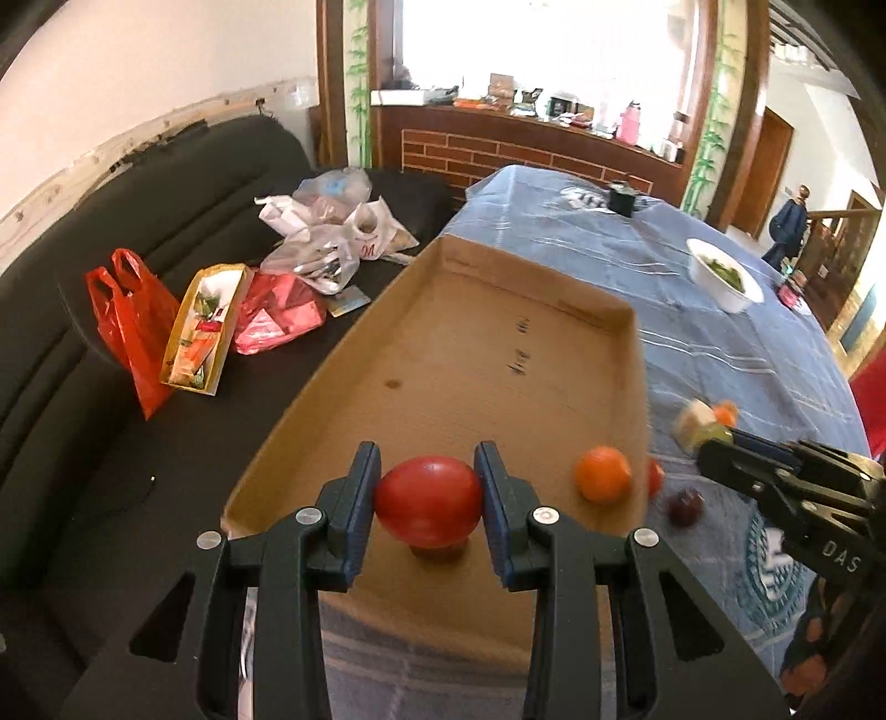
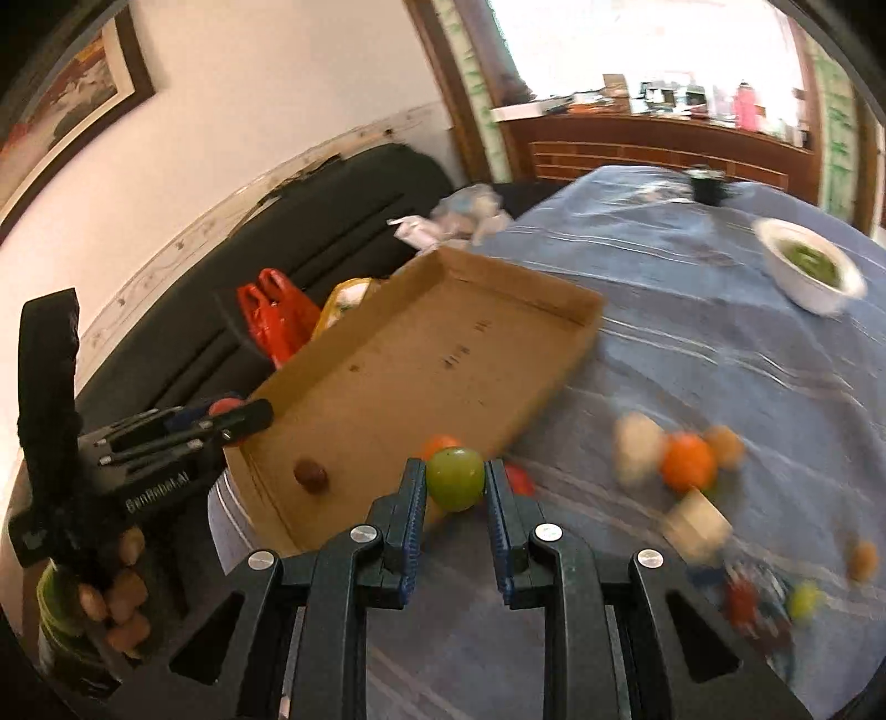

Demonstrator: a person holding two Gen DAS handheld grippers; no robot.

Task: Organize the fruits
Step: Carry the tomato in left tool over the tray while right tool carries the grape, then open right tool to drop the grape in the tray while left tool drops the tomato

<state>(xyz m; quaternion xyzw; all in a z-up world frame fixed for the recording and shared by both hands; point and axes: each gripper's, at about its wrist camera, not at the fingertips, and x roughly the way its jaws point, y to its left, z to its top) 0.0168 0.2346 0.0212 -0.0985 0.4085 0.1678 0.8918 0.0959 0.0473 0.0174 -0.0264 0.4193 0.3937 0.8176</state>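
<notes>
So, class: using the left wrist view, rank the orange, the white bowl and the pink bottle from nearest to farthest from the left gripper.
1. Orange: inside the cardboard tray, just right of the left gripper.
2. White bowl: on the blue tablecloth, right.
3. Pink bottle: on the back counter.

A dark sofa runs along a pale wall edged with a worn wooden strip — above it, in the right wrist view, hangs a framed picture. Beyond the sofa's far end a brick-patterned wooden counter stands under a bright, washed-out window. To the sofa's right, a table's blue cloth shows.
</notes>
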